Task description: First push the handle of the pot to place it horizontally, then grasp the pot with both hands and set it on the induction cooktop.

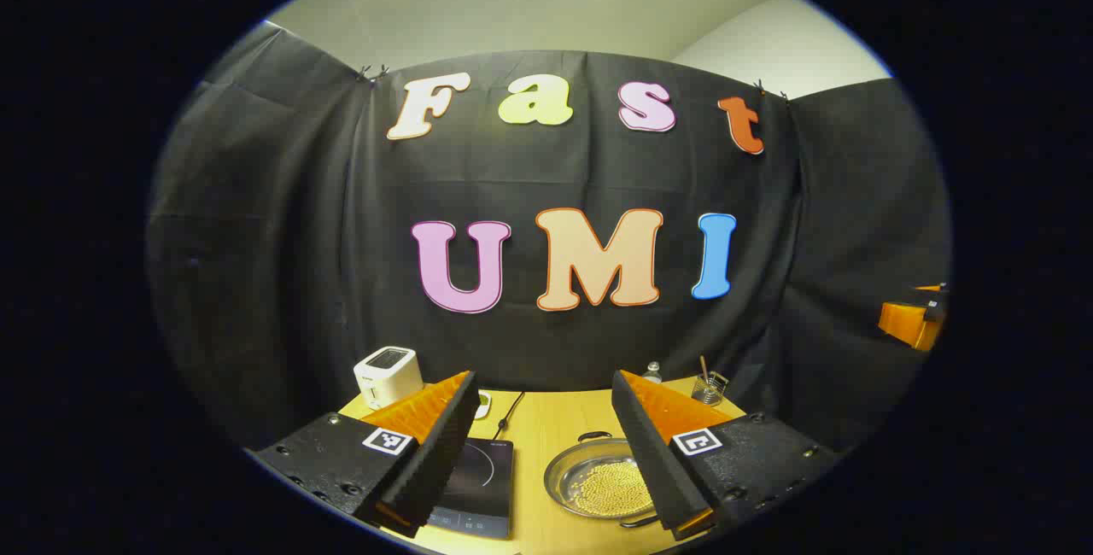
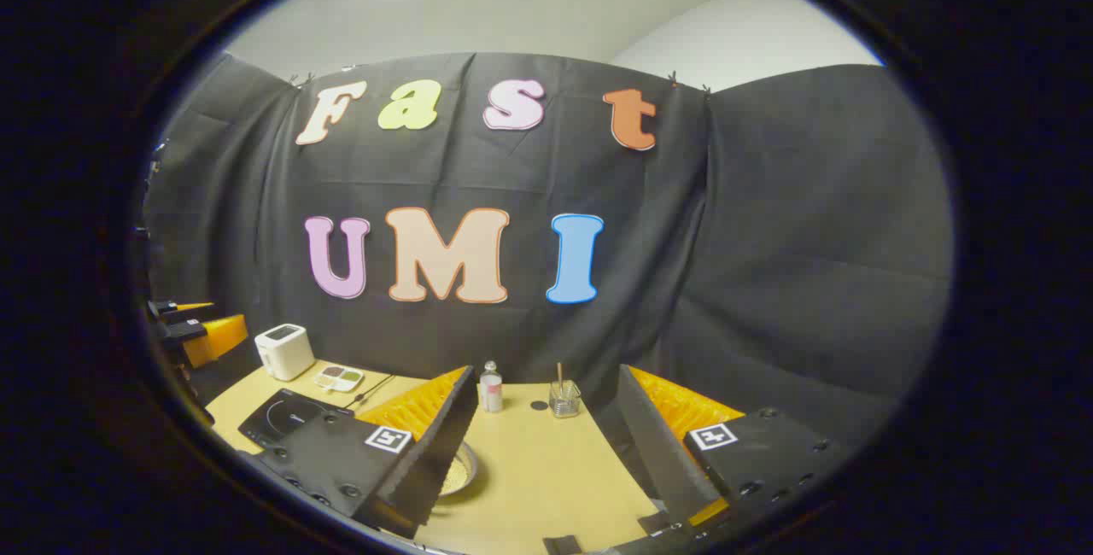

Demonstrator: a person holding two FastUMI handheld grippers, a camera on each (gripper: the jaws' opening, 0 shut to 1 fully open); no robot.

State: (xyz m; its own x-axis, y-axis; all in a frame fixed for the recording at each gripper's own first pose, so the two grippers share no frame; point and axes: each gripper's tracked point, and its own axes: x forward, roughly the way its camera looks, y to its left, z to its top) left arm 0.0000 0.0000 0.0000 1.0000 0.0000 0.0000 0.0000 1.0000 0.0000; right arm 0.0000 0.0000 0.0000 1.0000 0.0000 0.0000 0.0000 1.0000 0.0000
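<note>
In the left gripper view the left gripper hangs above the table with its two fingers spread wide apart and nothing between them, well clear of everything below. Through the gap lies the shallow round steel pot, filled with small yellow beads, resting on the light wooden table near its front edge. One dark loop handle of the pot points toward the back edge and the other shows at the near rim, half hidden by the right-hand finger. Just to the left of the pot, apart from it, sits the flat black induction cooktop, with its cord running toward the back edge. At the back left corner stands a white toaster; near the back right corner is a small wire-and-glass cup with a stick in it.

In the right gripper view the right gripper is likewise held above the table, fingers wide apart and empty. The pot's rim peeks out beside its left-hand finger. Toward the back edge stand a small clear bottle with a pale label and the cup. The cooktop lies toward the left edge, with a small white tray holding green and pale patches behind it and the toaster beyond that. The left gripper shows at the far left of this view
</note>
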